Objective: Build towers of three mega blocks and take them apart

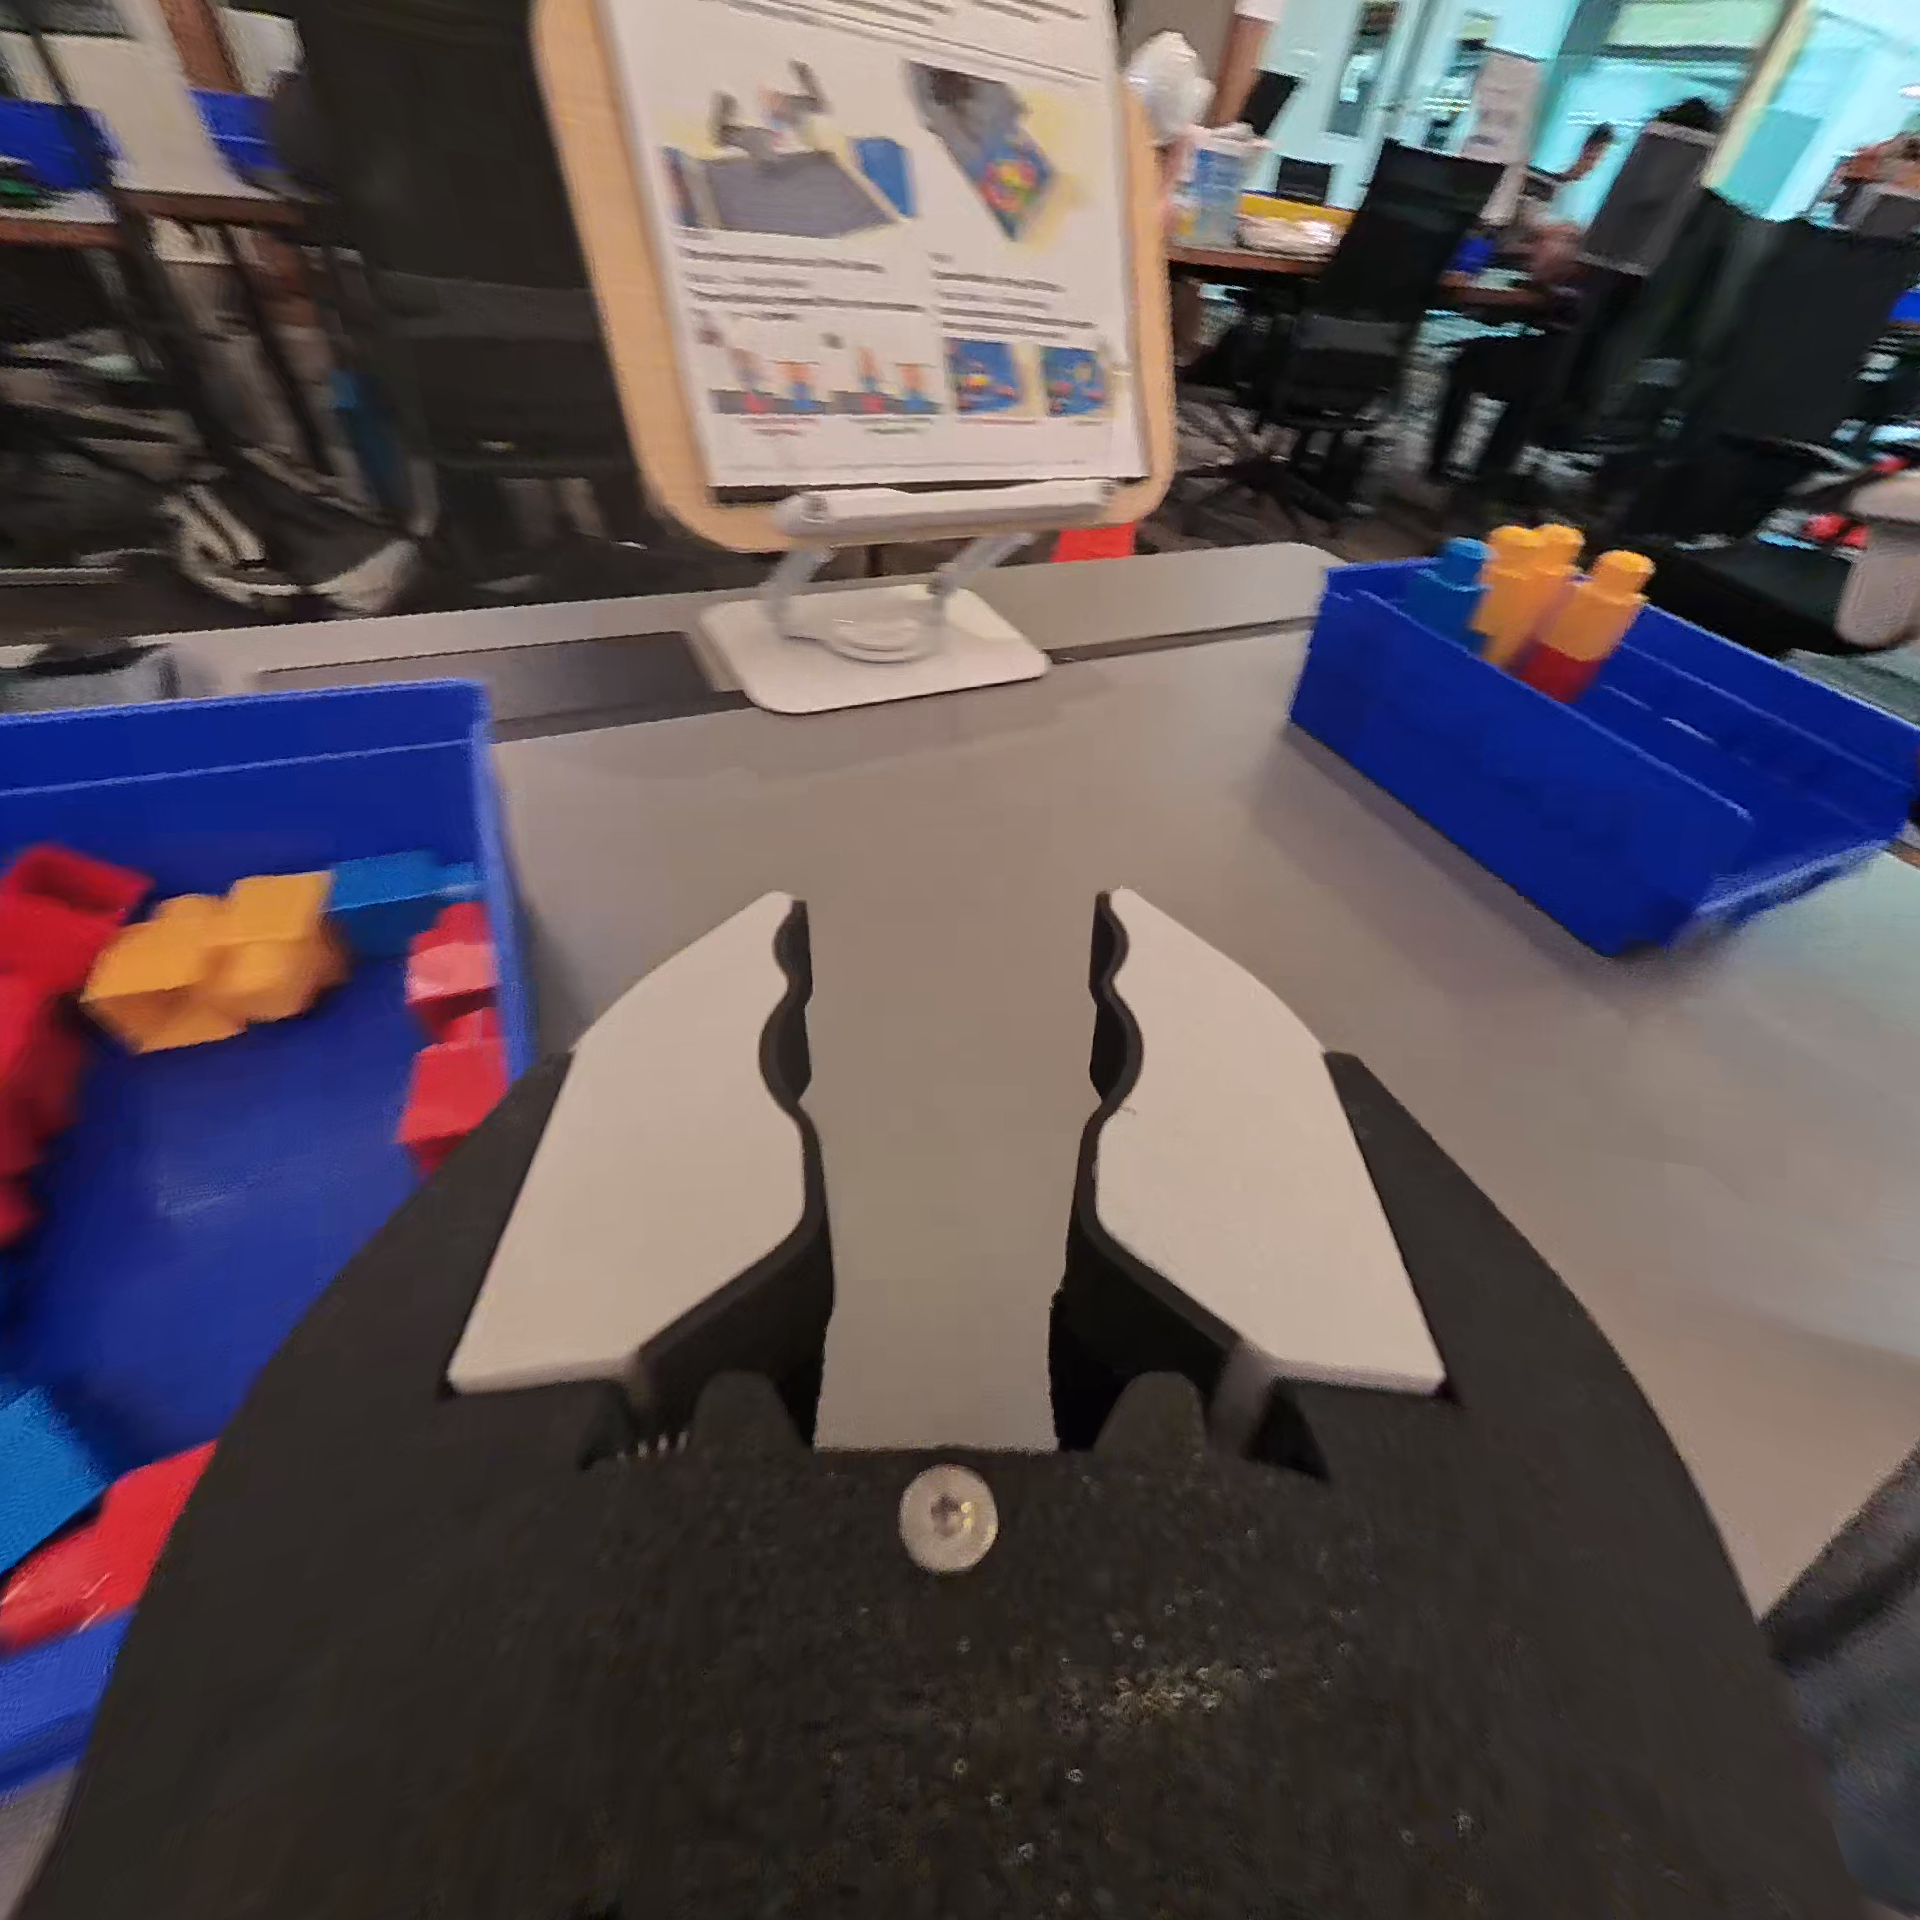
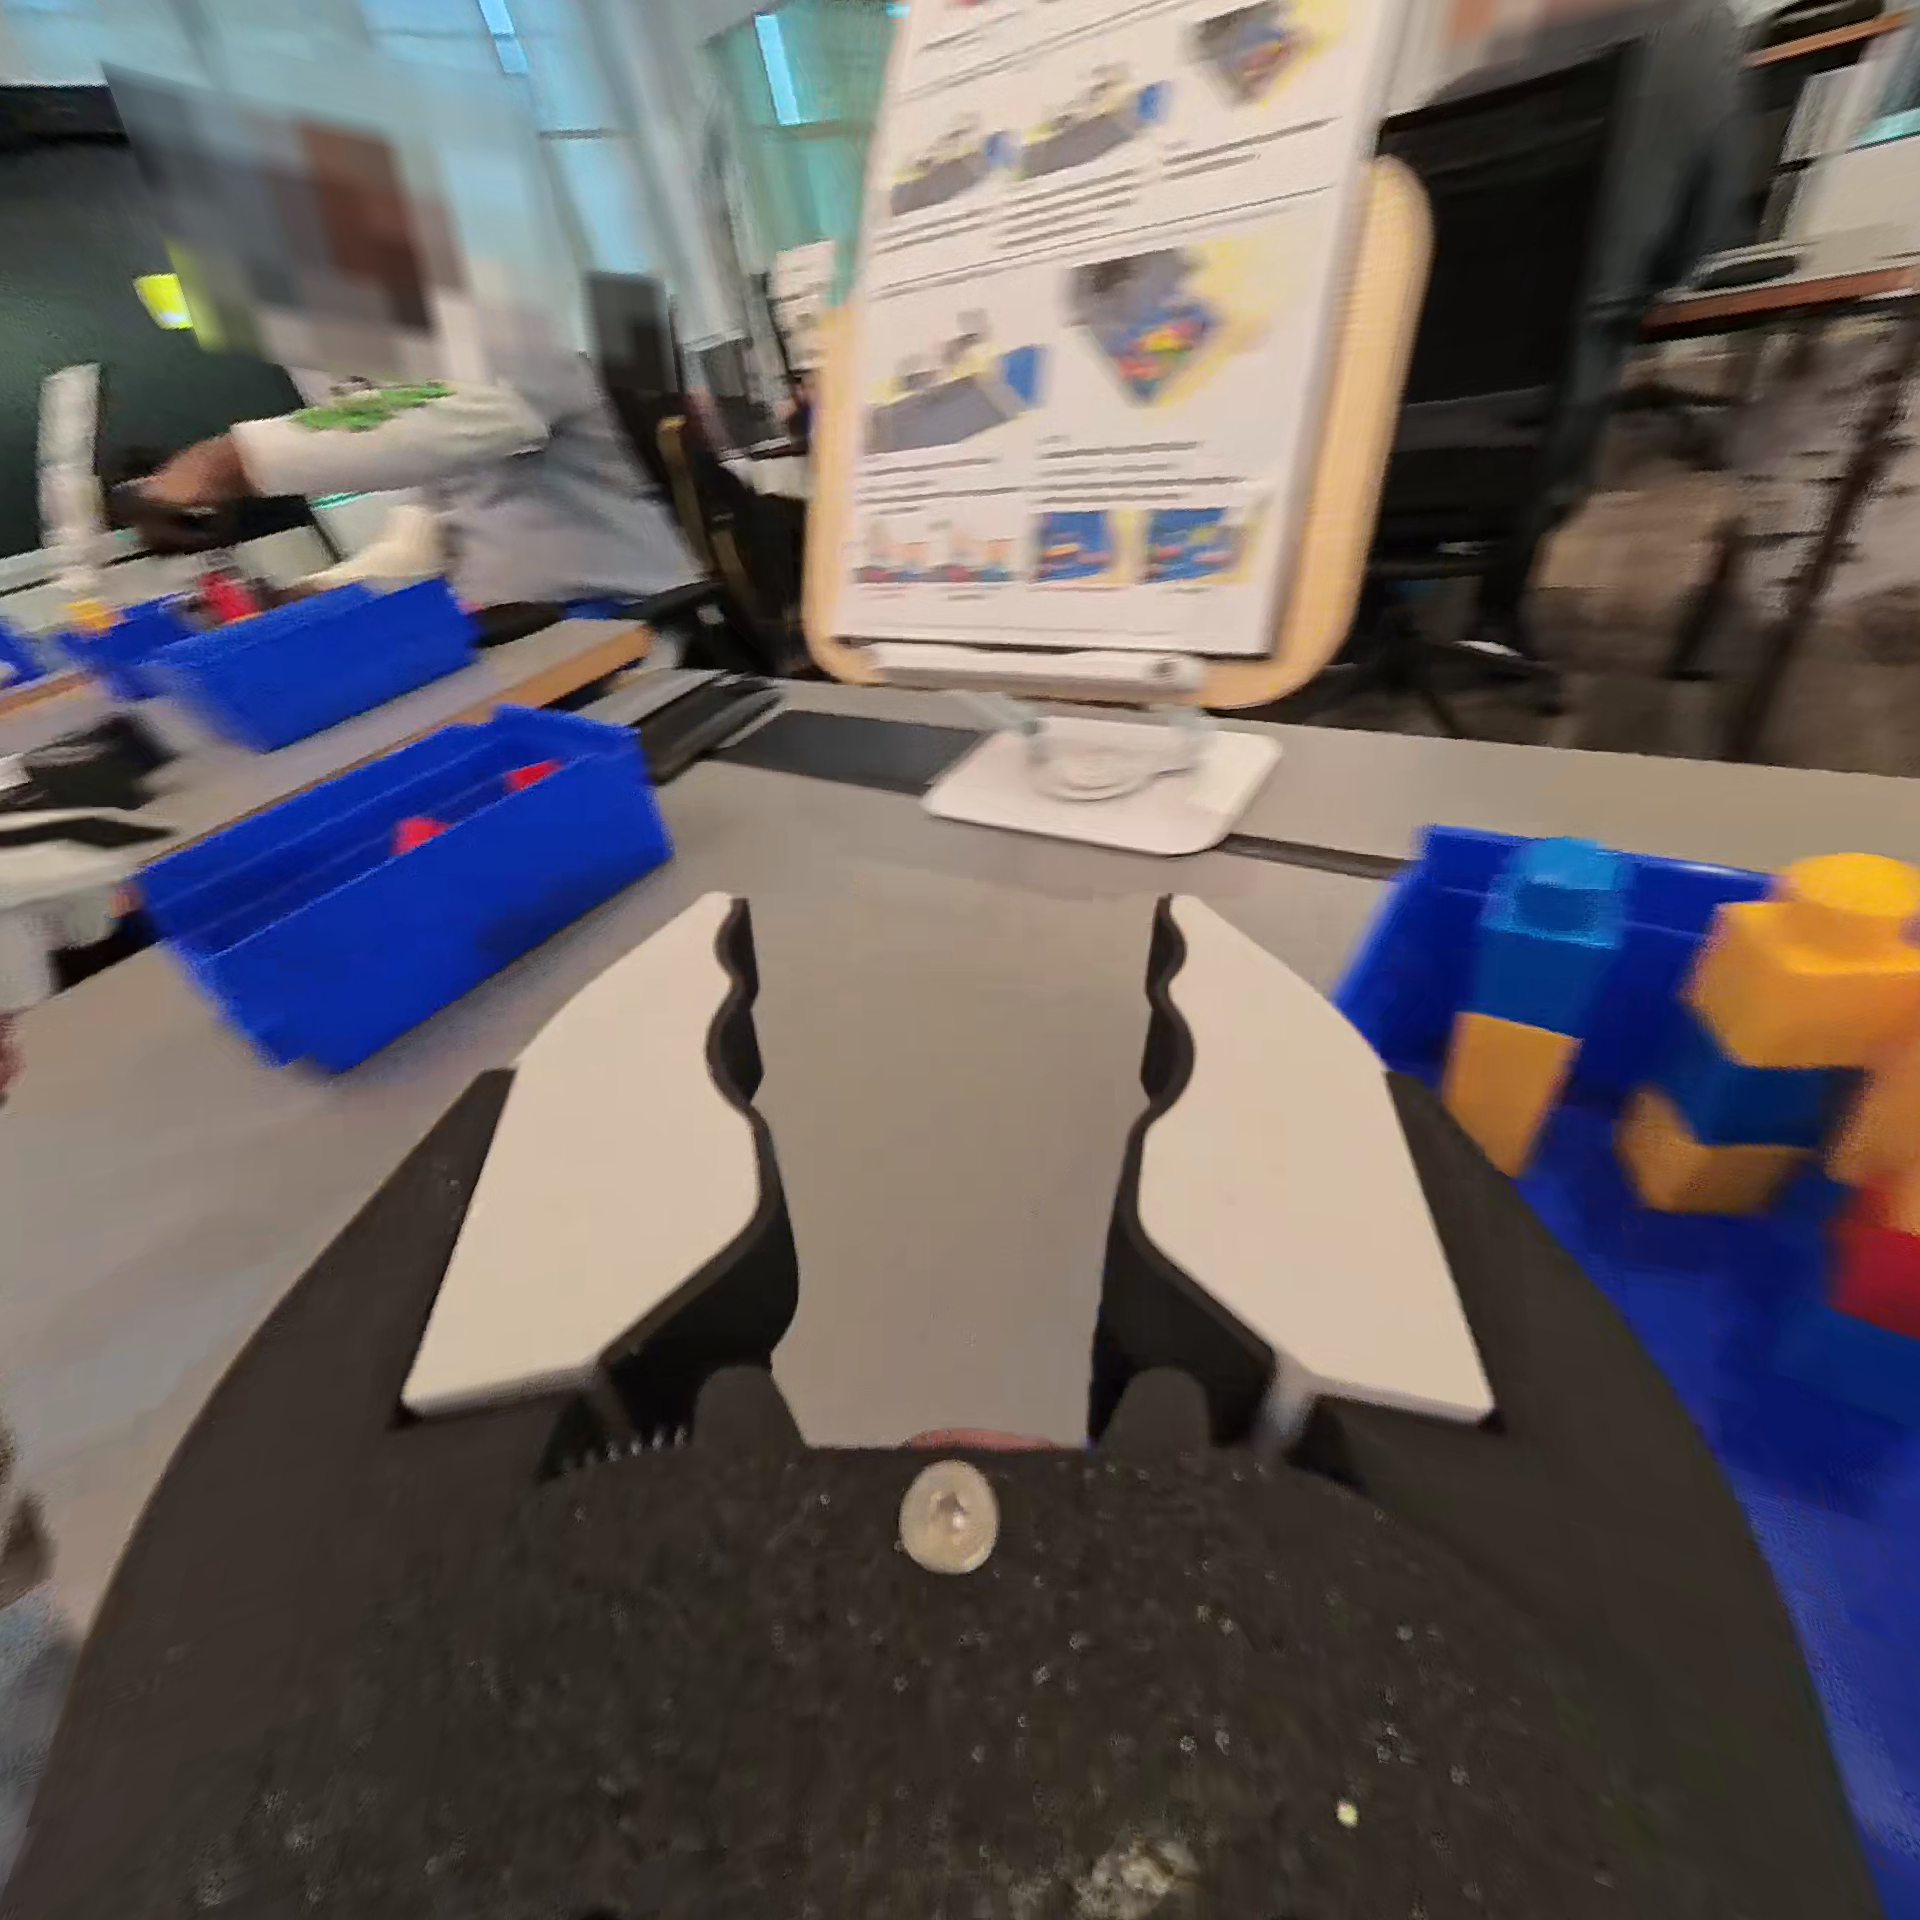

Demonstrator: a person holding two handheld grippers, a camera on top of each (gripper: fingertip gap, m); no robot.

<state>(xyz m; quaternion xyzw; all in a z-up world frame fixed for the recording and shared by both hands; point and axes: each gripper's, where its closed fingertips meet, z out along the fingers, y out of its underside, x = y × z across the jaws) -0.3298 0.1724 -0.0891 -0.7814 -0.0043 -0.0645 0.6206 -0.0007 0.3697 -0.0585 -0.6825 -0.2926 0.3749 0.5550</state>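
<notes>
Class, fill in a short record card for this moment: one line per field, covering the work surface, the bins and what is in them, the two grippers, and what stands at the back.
surface: grey table, bare between the bins
left bin: blue, loose red, yellow and blue blocks
right bin: blue, stacked blocks standing upright
left gripper: open, empty, over the table
right gripper: open, empty, over the table
back: instruction sheet on a stand

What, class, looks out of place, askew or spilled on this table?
Nothing spilled. Loose blocks lie jumbled inside the left bin, while stacked blocks stand in the right bin. Both tongs, left and right, are open and empty over the grey table.
</notes>
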